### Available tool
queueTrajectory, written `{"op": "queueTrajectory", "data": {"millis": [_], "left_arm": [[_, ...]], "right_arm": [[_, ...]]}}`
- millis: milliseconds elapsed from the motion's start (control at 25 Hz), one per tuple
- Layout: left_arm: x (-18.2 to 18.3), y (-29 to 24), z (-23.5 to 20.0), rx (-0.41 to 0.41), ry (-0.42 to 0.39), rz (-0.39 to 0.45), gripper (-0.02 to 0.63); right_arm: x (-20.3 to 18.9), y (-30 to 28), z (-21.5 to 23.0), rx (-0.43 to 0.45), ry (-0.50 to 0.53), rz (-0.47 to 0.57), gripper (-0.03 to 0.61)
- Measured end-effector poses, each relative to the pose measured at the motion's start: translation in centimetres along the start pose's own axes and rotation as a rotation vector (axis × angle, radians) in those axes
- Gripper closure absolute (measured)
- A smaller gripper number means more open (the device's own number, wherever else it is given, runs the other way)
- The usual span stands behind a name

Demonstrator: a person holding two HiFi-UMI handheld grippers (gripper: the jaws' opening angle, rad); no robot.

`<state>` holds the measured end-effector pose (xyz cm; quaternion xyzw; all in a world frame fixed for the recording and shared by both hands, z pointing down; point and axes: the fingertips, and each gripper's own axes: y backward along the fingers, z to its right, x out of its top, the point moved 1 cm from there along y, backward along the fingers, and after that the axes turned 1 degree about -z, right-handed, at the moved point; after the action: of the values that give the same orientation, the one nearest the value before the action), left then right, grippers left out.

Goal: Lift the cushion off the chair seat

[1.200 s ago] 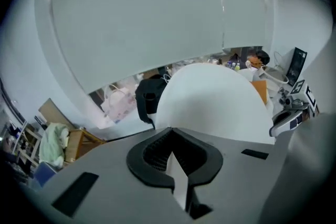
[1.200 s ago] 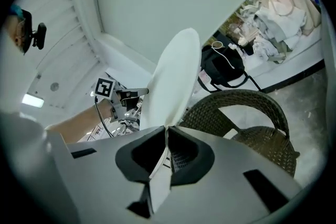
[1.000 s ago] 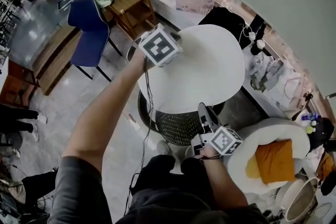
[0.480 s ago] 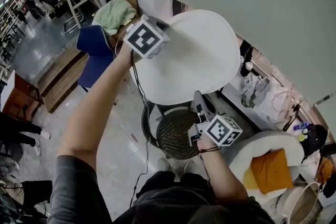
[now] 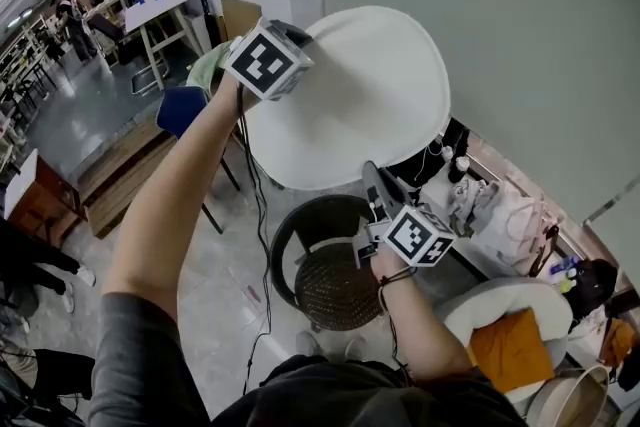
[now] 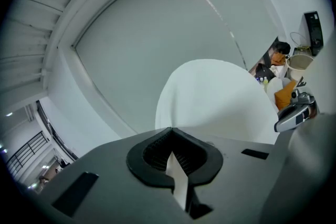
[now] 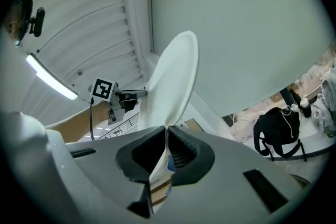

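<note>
A round white cushion (image 5: 350,95) hangs in the air, well above the black wicker chair (image 5: 290,230), whose woven seat (image 5: 335,285) lies bare. My left gripper (image 5: 296,35) is shut on the cushion's upper left edge. My right gripper (image 5: 373,179) is shut on its lower edge. In the left gripper view the cushion (image 6: 220,97) rises beyond the left gripper (image 6: 171,159), with a fold of its fabric pinched between the pads. The right gripper view shows the cushion (image 7: 170,81) edge-on, its seam clamped in the right gripper (image 7: 166,152), and the left gripper (image 7: 137,94) at the far rim.
A blue chair (image 5: 180,110) and a green cloth (image 5: 205,65) stand at the left behind the cushion. A white round armchair (image 5: 470,310) with an orange pillow (image 5: 510,350) sits at the lower right. Bags and clutter (image 5: 490,205) line the wall at the right.
Both grippers have risen with the cushion held between them. It has gone from just above the black chair to well clear of it, uncovering the woven seat.
</note>
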<state>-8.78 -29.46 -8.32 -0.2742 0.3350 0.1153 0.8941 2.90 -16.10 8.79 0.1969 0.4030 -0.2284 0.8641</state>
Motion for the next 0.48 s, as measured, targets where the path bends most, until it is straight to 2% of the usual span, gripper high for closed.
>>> {"op": "queueTrajectory", "data": {"millis": [480], "left_arm": [[4.8,3.8,-4.1,0.1,-0.02,0.038,0.611]], "right_arm": [[5.5,-1.5,-2.9,0.08,0.039,0.05,0.552]]}}
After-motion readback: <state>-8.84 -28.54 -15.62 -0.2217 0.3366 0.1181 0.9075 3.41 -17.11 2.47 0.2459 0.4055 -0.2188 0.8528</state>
